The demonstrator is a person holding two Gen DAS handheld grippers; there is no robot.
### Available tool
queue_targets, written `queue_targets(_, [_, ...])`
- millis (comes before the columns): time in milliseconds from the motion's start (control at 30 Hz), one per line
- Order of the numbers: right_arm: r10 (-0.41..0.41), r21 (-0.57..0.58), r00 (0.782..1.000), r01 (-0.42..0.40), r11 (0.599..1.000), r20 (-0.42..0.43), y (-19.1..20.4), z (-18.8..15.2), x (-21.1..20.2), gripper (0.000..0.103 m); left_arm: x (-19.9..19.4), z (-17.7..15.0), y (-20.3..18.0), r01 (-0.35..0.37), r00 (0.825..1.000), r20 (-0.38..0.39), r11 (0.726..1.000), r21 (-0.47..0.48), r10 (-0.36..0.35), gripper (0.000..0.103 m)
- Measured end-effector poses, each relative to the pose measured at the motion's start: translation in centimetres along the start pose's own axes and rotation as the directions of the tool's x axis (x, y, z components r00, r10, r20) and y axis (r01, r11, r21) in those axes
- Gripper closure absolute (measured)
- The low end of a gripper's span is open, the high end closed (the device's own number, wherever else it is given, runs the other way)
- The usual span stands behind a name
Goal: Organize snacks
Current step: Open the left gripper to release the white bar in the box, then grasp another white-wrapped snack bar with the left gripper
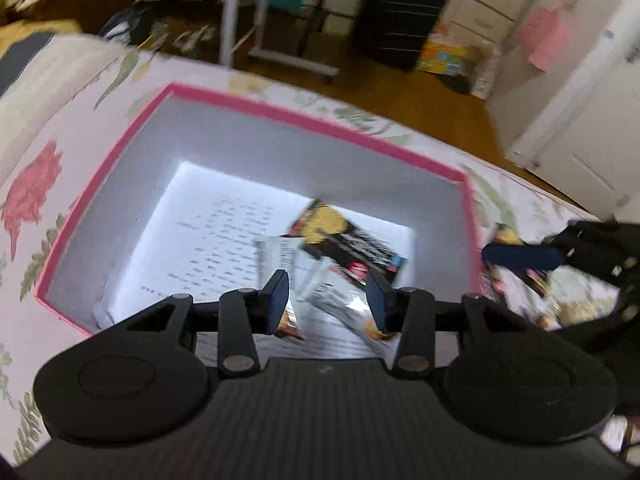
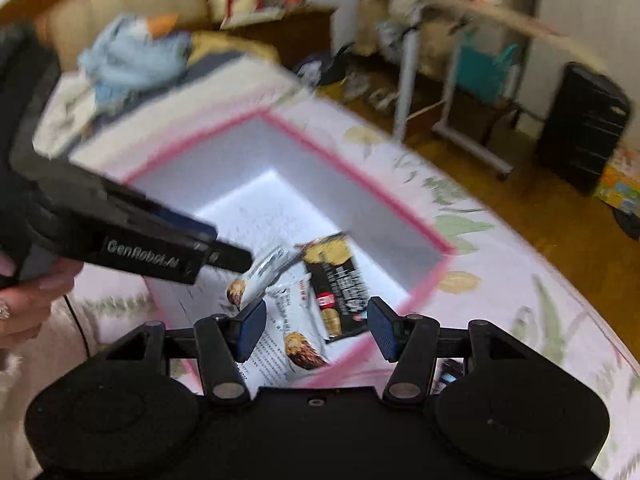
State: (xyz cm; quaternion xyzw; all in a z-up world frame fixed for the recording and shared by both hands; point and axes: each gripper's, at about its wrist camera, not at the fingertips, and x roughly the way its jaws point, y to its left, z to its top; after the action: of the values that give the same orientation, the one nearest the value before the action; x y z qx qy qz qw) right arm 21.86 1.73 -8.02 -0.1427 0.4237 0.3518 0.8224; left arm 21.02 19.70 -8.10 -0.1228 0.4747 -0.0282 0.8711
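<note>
Both tongs stand apart over the pink-rimmed box (image 1: 256,108) — left tongs (image 1: 328,300) near its close wall, right tongs (image 2: 316,330) above its near corner. Nothing is pinched. The packets (image 2: 336,280) lie inside on printed paper (image 1: 208,248) (far half bare). The box sits on a floral bed (image 2: 520,280).

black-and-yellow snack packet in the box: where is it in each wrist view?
Left wrist: black-and-yellow packet lies right of centre on the box floor, beyond the left gripper.
Right wrist: the packet sits centre, just above the right gripper.
Shared landmark: the box's pink rim.
</note>
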Motion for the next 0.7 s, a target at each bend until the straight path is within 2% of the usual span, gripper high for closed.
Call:
queue_targets(133, [-0.041, 0.09, 0.995, 0.033, 0.995, 0.088, -2.0, -2.8, -5.7, 0.042, -2.9, -0.8, -3.2, 0.063, 0.998, 0.02, 0.994, 0.095, -0.065, 0.059])
queue_targets(200, [-0.078, 0.122, 0.991, 0.065, 0.99, 0.104, -3.1, -4.6, -8.0, 0.042, -4.1, -1.5, -5.0, 0.098, 0.995, 0.02, 0.987, 0.129, -0.102, 0.059])
queue_targets(367, [-0.172, 0.147, 0.983, 0.161, 0.976, 0.066, -6.2, -8.7, -12.1, 0.042, -4.8, -3.5, -9.5, 0.168, 0.986, -0.005, 0.974, 0.151, -0.169, 0.059])
queue_targets(500, [-0.218, 0.141, 0.976, 0.213, 0.967, 0.022, -8.5, -11.5, -12.9, 0.042, -3.0, -5.9, -13.0, 0.231, 0.973, -0.058, 0.963, 0.136, -0.225, 0.059])
queue_targets(700, [-0.213, 0.083, 0.977, 0.215, 0.973, -0.024, -10.6, -15.0, -10.7, 0.043, 1.9, -9.6, -17.0, 0.266, 0.959, -0.117, 0.962, 0.053, -0.259, 0.059])
